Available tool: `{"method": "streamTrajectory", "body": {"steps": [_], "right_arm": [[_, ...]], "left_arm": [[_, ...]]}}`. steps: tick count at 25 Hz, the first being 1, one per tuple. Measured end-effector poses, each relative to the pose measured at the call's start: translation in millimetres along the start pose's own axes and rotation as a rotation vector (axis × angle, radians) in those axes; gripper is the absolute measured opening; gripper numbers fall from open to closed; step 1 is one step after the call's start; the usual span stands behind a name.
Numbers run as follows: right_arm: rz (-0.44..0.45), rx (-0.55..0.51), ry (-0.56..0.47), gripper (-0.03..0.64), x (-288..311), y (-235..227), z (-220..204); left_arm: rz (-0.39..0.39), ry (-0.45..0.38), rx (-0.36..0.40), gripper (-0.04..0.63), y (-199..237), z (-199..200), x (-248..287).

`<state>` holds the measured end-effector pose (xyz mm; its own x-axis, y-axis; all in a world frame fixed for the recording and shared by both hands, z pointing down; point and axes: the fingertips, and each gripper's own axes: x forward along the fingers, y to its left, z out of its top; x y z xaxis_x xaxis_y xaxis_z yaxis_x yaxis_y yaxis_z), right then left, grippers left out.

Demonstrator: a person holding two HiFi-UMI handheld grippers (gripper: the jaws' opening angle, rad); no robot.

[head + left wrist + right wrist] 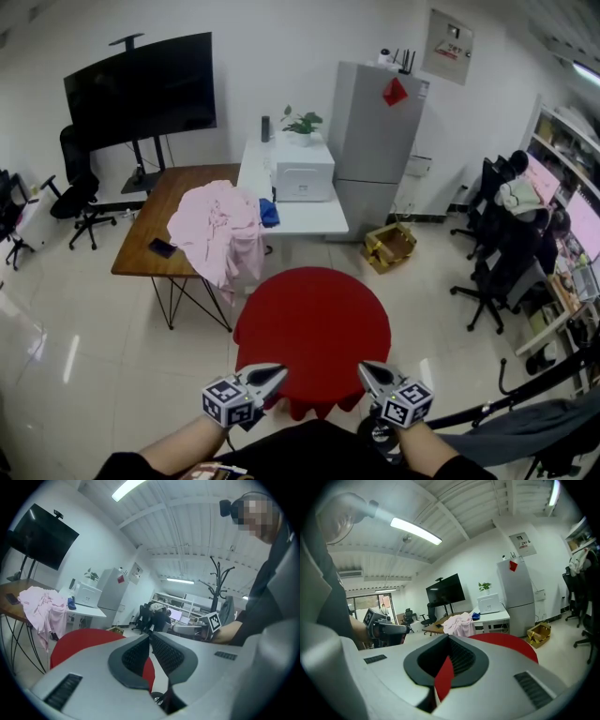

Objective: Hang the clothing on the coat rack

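Both tongs clamped on the red garment (314,323)
Its near edge sits pinched in the left gripper (282,374) and right gripper (362,368).

You're in an office. Left of the fridge (380,141) stand a big screen (141,89) and a wooden desk (183,183). Right of it, swivel chairs (487,272) face lit monitors (583,220), and a coat rack (216,581) stands there too.
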<state>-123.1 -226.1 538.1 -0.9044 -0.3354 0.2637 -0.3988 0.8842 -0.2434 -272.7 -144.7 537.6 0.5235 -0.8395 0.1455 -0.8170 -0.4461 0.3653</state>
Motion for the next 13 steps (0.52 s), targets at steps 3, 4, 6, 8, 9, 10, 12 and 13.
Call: {"method": "streamTrajectory", "body": {"steps": [3,4,6,8,9,10,12,13], "right_arm": [[0.002,0.003,-0.009,0.002,-2,0,3],[0.002,0.0,-0.007,0.002,-2,0,4],[-0.003,-0.007,0.001,0.002,-2,2,5],[-0.008,-0.008,0.004,0.002,-3,2,4],[-0.009,-0.007,0.004,0.002,-3,2,4],[-0.008,-0.006,0.002,0.002,-3,3,4],[-0.004,-0.005,-0.002,0.002,-3,4,3],[-0.003,-0.005,-0.002,0.002,-3,5,3]], "left_arm": [[-0.01,-0.006,0.01,0.015,2,-3,3],[-0.01,-0.003,0.01,0.015,2,-2,4],[-0.007,0.005,0.008,0.015,1,1,4],[-0.01,0.0,0.005,0.015,0,5,3],[-0.016,-0.011,-0.002,0.015,-1,8,3],[-0.023,-0.023,-0.01,0.015,-3,12,3],[-0.03,-0.03,-0.016,0.015,-5,14,1],[-0.031,-0.029,-0.013,0.015,-5,14,1]]}}
